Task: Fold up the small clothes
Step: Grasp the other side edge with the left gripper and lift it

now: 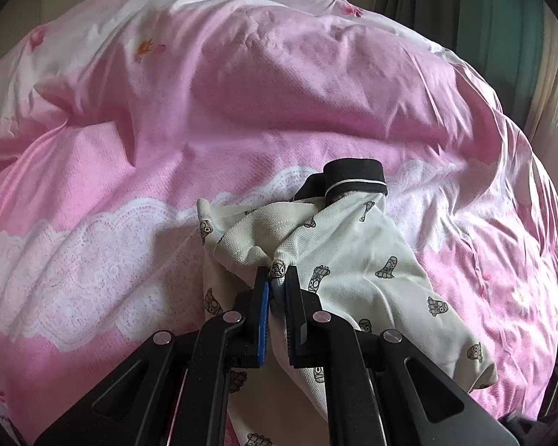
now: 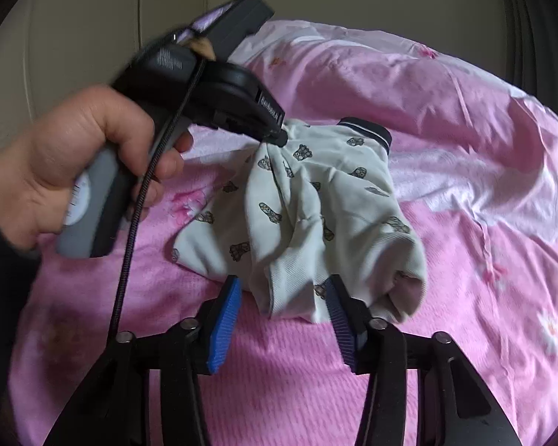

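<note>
**Left tool pinched on the shirt, right tool's pads apart at its hem**

My left gripper (image 1: 277, 278) is nearly closed, its blue pads (image 1: 265, 297) nipping a bunched fold of the small cream shirt (image 1: 353, 256) with the little printed figures. From the right wrist view I can see my left hand (image 2: 67, 156) wrapped around that tool's handle, its tip buried in gathered cloth near the dark collar (image 2: 368, 130).

My right gripper (image 2: 284, 290) has its pads clearly apart. The lower edge of the shirt hangs between them, and the cloth lies against the right-hand pad (image 2: 338, 312); the left-hand pad stands clear of it. No pinch shows there.

The shirt lies crumpled on the pink bedspread (image 2: 465, 130), lifted into a peak where my left tool has it.
</note>
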A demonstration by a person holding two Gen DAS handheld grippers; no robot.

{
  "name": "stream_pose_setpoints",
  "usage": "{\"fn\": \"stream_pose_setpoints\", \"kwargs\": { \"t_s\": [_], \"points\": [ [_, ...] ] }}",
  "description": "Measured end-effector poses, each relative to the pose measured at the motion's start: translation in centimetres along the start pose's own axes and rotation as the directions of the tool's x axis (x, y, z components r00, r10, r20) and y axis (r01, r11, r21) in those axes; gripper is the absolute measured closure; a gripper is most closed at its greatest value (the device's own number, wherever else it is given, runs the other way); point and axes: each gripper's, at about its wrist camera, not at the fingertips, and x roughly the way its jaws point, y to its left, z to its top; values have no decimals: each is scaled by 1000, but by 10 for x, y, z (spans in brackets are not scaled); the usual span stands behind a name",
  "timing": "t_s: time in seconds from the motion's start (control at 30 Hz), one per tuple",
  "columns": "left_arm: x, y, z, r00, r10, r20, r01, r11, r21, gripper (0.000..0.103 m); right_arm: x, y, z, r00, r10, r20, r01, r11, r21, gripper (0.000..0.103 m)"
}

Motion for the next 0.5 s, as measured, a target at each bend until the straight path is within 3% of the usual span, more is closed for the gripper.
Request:
{"fn": "stream_pose_setpoints", "kwargs": {
  "t_s": [0.03,0.2,0.4,0.5],
  "points": [
    [0,0,-1,1000,-1,-1,1,1000,5,93,4,-2,0,1000,5,-18,-4,1000,23,94],
    [2,2,4,1000,-18,-18,19,999,47,94,2,-7,1,999,47,20,-49,993,104,96],
    [-10,4,32,1000,-29,-1,29,990,138,94,-14,23,21,985,114,130,-129,985,113,96],
    [-7,8,45,998,-55,-9,55,978,203,94,6,37,34,986,128,106,-141,982,127,96]
  ]
}}
